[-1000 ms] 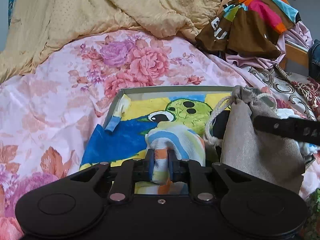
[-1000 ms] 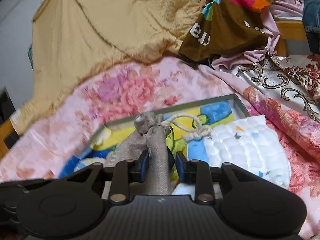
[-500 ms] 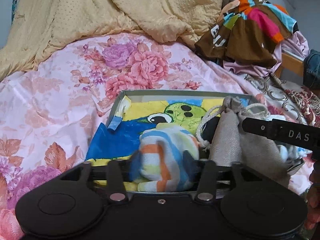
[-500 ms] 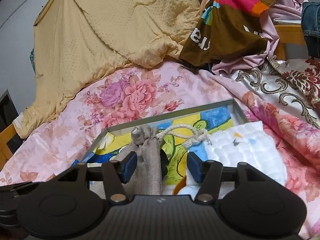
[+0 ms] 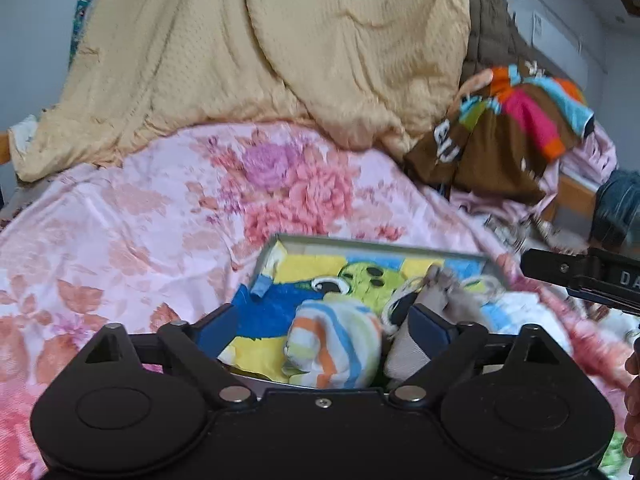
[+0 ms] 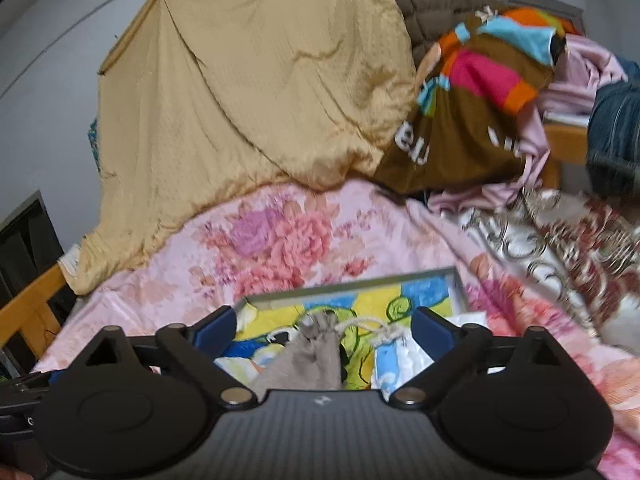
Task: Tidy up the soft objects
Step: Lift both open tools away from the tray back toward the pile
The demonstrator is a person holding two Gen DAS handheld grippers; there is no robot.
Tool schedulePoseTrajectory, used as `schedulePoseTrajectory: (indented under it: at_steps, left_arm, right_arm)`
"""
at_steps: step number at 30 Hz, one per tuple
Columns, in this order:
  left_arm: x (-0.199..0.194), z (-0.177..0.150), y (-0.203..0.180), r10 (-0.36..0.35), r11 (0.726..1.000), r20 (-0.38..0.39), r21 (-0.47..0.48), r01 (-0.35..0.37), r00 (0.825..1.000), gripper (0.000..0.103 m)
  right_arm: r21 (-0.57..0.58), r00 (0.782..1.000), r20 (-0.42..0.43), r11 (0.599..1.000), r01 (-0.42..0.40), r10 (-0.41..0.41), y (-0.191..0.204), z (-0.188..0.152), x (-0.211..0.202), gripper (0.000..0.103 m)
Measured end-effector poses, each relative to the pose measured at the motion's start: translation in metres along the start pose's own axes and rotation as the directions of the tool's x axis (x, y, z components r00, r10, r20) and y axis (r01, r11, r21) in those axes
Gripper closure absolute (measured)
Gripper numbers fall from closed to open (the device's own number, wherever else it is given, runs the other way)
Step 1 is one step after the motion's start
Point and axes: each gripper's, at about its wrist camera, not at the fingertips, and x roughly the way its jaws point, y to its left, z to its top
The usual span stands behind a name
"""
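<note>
Left gripper [image 5: 320,328]: jaws spread wide and opening, pads clear of everything; the striped sock lies between them, untouched.
Right gripper [image 6: 323,326]: jaws wide apart and opening; the drawstring bag sits in the gap with neither pad on it.
Striped sock [image 5: 334,346]: a rolled bundle with orange, blue and pale green bands, lying in the tray toward its near side.
Drawstring bag [image 6: 316,354]: grey-beige cloth, neck gathered, white cord [image 6: 374,330] looped out to its right; it lies in the tray just right of the sock.
White cloth [image 6: 404,360]: quilted, with small coloured marks, at the tray's right end beside the bag.
Tray [image 5: 360,242]: shallow, grey-rimmed, its floor printed with a cartoon in yellow, blue and green, including a green face with a large eye; it rests on the bedspread.
Bedspread [image 5: 160,220]: pink with large rose prints, covering the bed around the tray.
Blanket [image 5: 260,48]: yellow-tan, dotted texture, heaped behind the bedspread.
Shirt [image 6: 480,92]: brown with pink, orange and blue stripes, piled far right; white letters on it are only partly legible.
Writing: the right gripper's arm, seen at the edge of the left view, carries the letters "DA" [image 5: 626,278], cut off by the frame.
</note>
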Motion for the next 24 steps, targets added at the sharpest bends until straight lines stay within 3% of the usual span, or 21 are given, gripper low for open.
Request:
schedulePoseTrajectory:
  at_steps: [4, 11, 20, 24]
  left_arm:
    - [-0.041, 0.008, -0.005, -0.001, 1.0, 0.06, -0.001, 0.001, 0.998, 0.001]
    - [-0.113, 0.008, -0.009, -0.004, 1.0, 0.097, 0.004, 0.003, 0.995, 0.001]
    - [-0.182, -0.027, -0.008, -0.009, 1.0, 0.087, -0.017, 0.011, 0.996, 0.001]
    - [-0.202, -0.048, -0.01, -0.008, 1.0, 0.076, -0.023, 0.01, 0.997, 0.001]
  right_arm:
    - [0.015, 0.999, 0.021, 0.999, -0.033, 0.033, 0.009, 0.007, -0.036, 0.0]
    - [-0.033, 0.999, 0.044, 0.999, -0.012, 0.013, 0.017, 0.001, -0.093, 0.0]
    - [-0.067, 0.997, 0.077, 0.997, 0.028, -0.023, 0.012, -0.038, -0.16, 0.0]
    - [-0.09, 0.997, 0.079, 0.996, -0.004, 0.011, 0.014, -0.061, -0.176, 0.0]
